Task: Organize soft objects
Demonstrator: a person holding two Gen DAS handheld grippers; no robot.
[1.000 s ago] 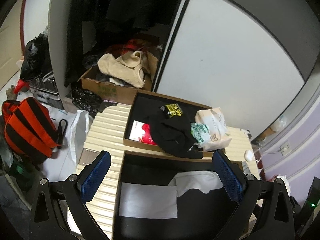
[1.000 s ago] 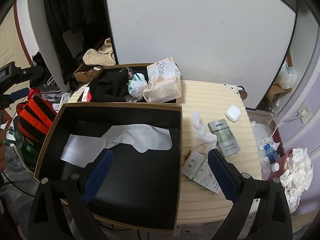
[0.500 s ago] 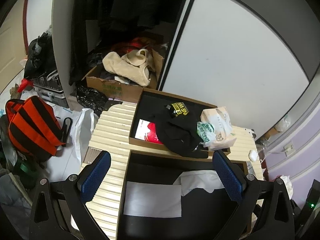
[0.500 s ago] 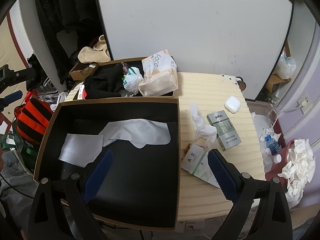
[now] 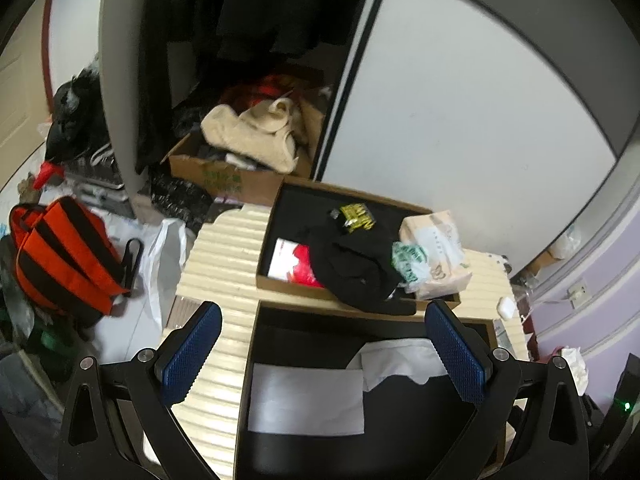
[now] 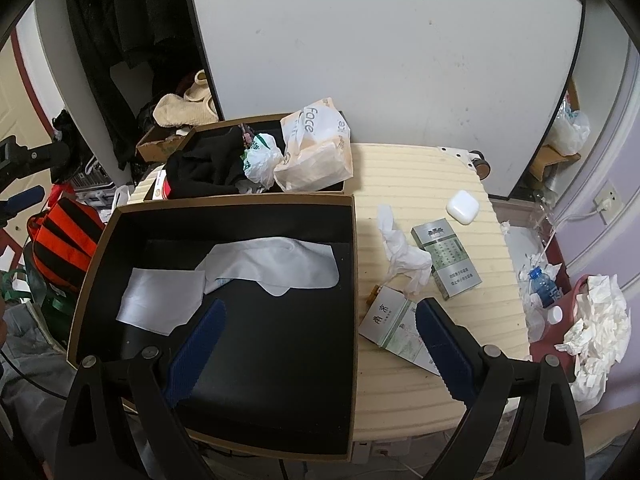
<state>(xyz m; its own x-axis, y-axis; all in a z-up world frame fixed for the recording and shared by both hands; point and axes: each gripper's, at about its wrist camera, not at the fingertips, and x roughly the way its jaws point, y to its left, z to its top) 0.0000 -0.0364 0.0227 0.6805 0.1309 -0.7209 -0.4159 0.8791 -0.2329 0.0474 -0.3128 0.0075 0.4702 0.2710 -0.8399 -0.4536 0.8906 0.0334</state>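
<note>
I see both hand-held grippers spread wide, empty: left hand-held gripper [image 5: 322, 354], right hand-held gripper [image 6: 320, 340]. Both hover over near black box [image 6: 352, 264]. White cloth [image 6: 276, 264] lies flat in box, ahead of fingers, untouched. Far box [image 5: 276, 216] holds black garment [image 5: 352, 264], tissue pack [image 6: 320, 148]. Cream ribbed counter [image 6: 424, 176] carries crumpled tissue [image 6: 404, 256], cartons. Orange bag [image 5: 64, 256] on floor left.

cloths [image 6: 236, 276] in near box [image 6: 352, 280], garment [image 6: 204, 170] behind
</note>
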